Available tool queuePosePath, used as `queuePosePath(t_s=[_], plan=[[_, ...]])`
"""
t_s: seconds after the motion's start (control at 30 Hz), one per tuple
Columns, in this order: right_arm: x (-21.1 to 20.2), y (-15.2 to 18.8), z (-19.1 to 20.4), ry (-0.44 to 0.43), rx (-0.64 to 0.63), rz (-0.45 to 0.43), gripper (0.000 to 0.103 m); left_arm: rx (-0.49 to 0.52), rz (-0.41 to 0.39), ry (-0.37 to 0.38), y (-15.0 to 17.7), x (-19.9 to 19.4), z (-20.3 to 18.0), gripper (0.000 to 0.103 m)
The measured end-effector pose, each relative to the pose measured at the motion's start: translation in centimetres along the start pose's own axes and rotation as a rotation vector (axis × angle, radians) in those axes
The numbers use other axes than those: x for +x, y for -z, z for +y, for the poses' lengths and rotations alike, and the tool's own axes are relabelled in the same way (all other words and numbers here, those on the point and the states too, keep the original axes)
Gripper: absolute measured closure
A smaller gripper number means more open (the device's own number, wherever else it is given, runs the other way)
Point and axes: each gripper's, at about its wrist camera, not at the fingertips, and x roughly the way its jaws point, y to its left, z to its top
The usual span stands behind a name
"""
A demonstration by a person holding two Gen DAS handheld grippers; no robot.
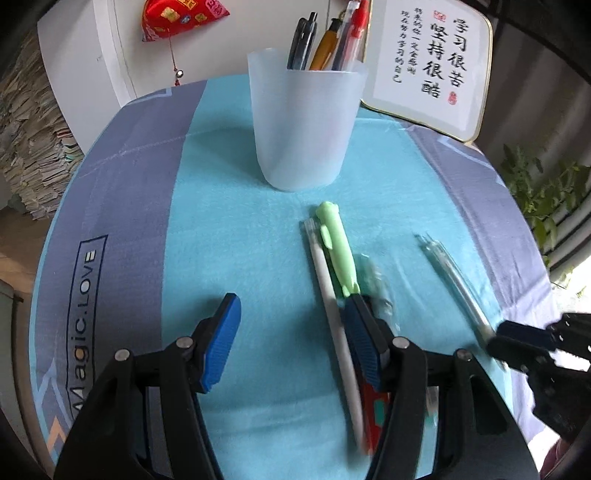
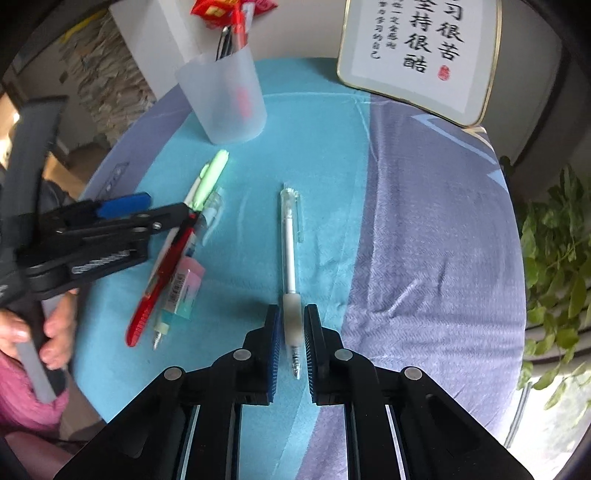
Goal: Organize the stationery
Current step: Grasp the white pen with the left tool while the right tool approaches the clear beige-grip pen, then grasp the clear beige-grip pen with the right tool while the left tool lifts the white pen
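A frosted plastic cup [image 1: 304,129] holding several pens [image 1: 325,40] stands at the back of the table; it also shows in the right wrist view [image 2: 225,99]. My left gripper [image 1: 293,325] is open above a bunch of loose items: a white pen [image 1: 334,314], a green pen [image 1: 338,247], a red pen [image 2: 162,280] and an eraser [image 2: 184,286]. My right gripper [image 2: 291,325] has its jaws closely around the grip of a clear pen [image 2: 290,236] that lies on the cloth. The right gripper also shows in the left wrist view [image 1: 517,339].
A framed calligraphy sign [image 1: 432,62] leans at the back right. A blue and grey cloth [image 1: 229,229] covers the table. A green plant [image 2: 554,266] stands off the right edge. A red ornament [image 1: 177,18] hangs on the wall.
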Motion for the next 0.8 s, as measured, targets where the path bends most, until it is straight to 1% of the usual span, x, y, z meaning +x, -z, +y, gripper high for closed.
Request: queuePosePath(t_s=[0.03,0.07,0.1,0.17,0.2,0.23,0.3,0.33,0.4,0.47,0.53,0.6,0.67,0.7,0.73,0.8], plan=[[-0.1,0.1,-0.2,-0.004,0.009,-0.006,0.092,-0.004,0.011,-0.006,-0.2,0.3,0.0,0.047],[-0.3,0.0,-0.3,-0.003,0.016,-0.013,0.092,-0.003,0.005,-0.024,-0.3,0.3,-0.1,0.047],[-0.2,-0.2,0.1,-0.001,0.020,-0.016,0.092,0.002,0.005,-0.040,-0.4,0.3,-0.1,0.045],[-0.3,-0.4,0.1,-0.005,0.023,-0.028,0.092,0.001,0.006,-0.046,-0.4,0.3,0.1,0.048],[-0.3,-0.5,0.1,-0.006,0.026,-0.031,0.092,0.000,0.006,-0.044,-0.3,0.2,0.2,0.057],[-0.3,-0.7,0.0,-0.004,0.029,-0.033,0.092,0.003,0.002,-0.048,-0.3,0.1,0.4,0.071],[-0.2,-0.9,0.0,-0.002,0.033,-0.037,0.092,0.009,0.008,-0.049,-0.2,-0.2,0.9,0.084],[-0.2,-1.1,-0.1,-0.002,0.036,-0.039,0.092,0.011,0.015,-0.049,-0.1,-0.3,1.2,0.088],[-0.1,-1.3,0.0,-0.006,0.036,-0.039,0.092,0.007,0.026,-0.053,0.0,-0.4,1.8,0.089],[0.1,-1.7,0.0,-0.005,0.035,-0.040,0.092,0.002,0.033,-0.041,0.0,-0.4,2.1,0.089],[0.3,-2.1,0.0,-0.006,0.040,-0.043,0.092,-0.013,0.040,-0.025,-0.1,-0.3,2.4,0.088],[0.5,-2.7,-0.1,-0.005,0.046,-0.048,0.092,-0.023,0.044,-0.025,-0.4,-0.2,2.4,0.088],[0.7,-3.5,0.0,0.000,0.047,-0.046,0.088,-0.026,0.046,-0.035,-0.7,0.0,2.3,0.086],[0.9,-3.8,0.0,0.006,0.046,-0.047,0.083,-0.026,0.047,-0.039,-0.9,0.1,2.2,0.080],[1.0,-4.2,0.1,0.013,0.041,-0.050,0.074,-0.029,0.049,-0.045,-1.1,0.2,2.1,0.071],[1.3,-4.9,0.4,0.028,0.025,-0.053,0.063,-0.044,0.050,-0.055,-1.4,0.4,2.2,0.066]])
